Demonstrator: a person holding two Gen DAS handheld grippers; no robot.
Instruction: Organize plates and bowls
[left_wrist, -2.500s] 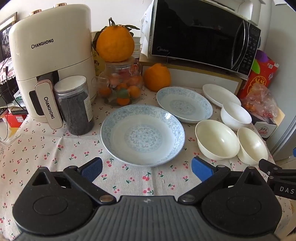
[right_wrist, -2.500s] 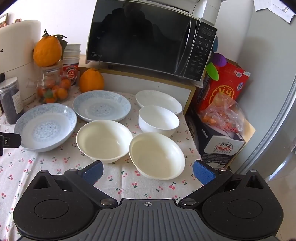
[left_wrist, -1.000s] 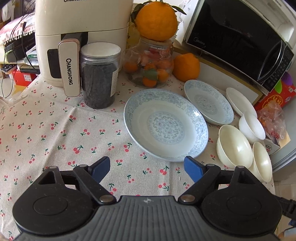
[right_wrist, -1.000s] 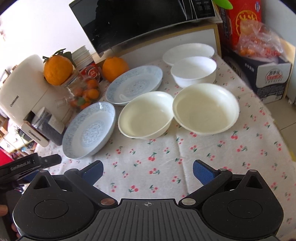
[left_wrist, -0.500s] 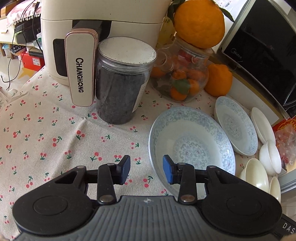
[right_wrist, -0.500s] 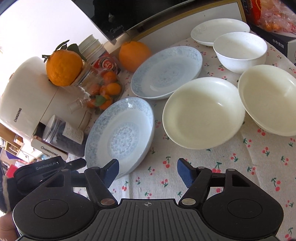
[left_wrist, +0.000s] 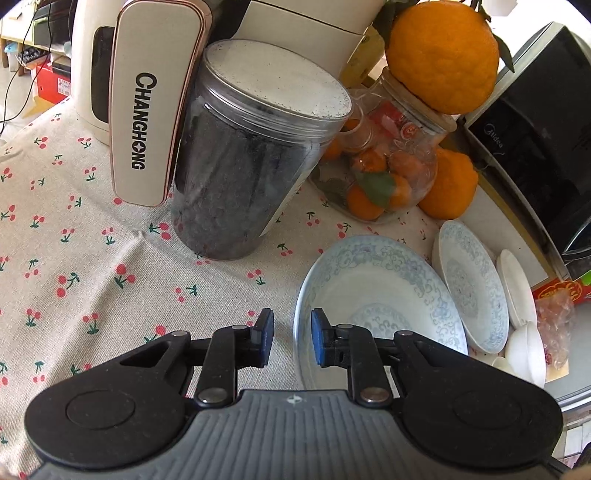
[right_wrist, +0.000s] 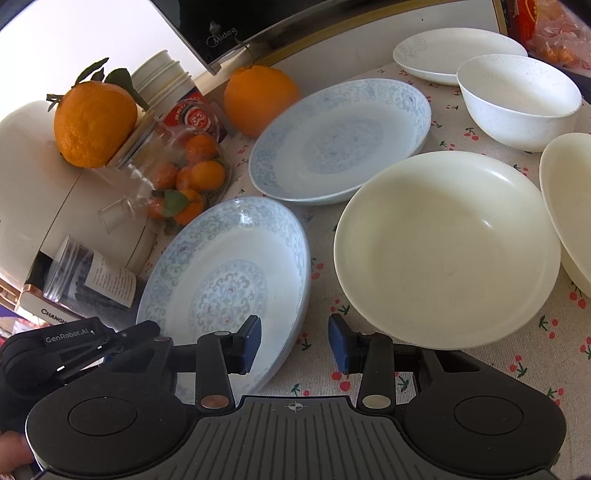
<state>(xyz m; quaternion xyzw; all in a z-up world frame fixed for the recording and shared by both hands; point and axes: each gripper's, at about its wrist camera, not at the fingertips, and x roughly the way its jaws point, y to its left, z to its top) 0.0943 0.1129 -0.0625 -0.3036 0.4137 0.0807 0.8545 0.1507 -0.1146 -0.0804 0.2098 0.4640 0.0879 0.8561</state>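
Observation:
A blue-patterned plate (left_wrist: 373, 291) (right_wrist: 236, 273) lies on the cherry-print cloth. My left gripper (left_wrist: 292, 341) straddles its left rim, jaws narrowed with a small gap, one pad inside and one outside. My right gripper (right_wrist: 294, 343) straddles its right rim, jaws partly open. The left gripper also shows in the right wrist view (right_wrist: 74, 347). A second blue plate (right_wrist: 340, 140) (left_wrist: 469, 288) lies behind. A cream bowl (right_wrist: 447, 247) sits to the right, another cream bowl (right_wrist: 569, 206) beyond it, then a white bowl (right_wrist: 517, 103) and a white plate (right_wrist: 458, 51).
A dark-filled jar (left_wrist: 251, 158) and a cream Changhong appliance (left_wrist: 144, 96) stand left of the plate. A glass jar of small oranges (left_wrist: 384, 177) with a large orange (left_wrist: 443, 51) on top, another orange (right_wrist: 258, 99) and a microwave (left_wrist: 539, 140) stand behind.
Both grippers moved in on the near blue plate and narrowed their jaws; the left now straddles its left rim and the right its right rim. The dishes have not moved.

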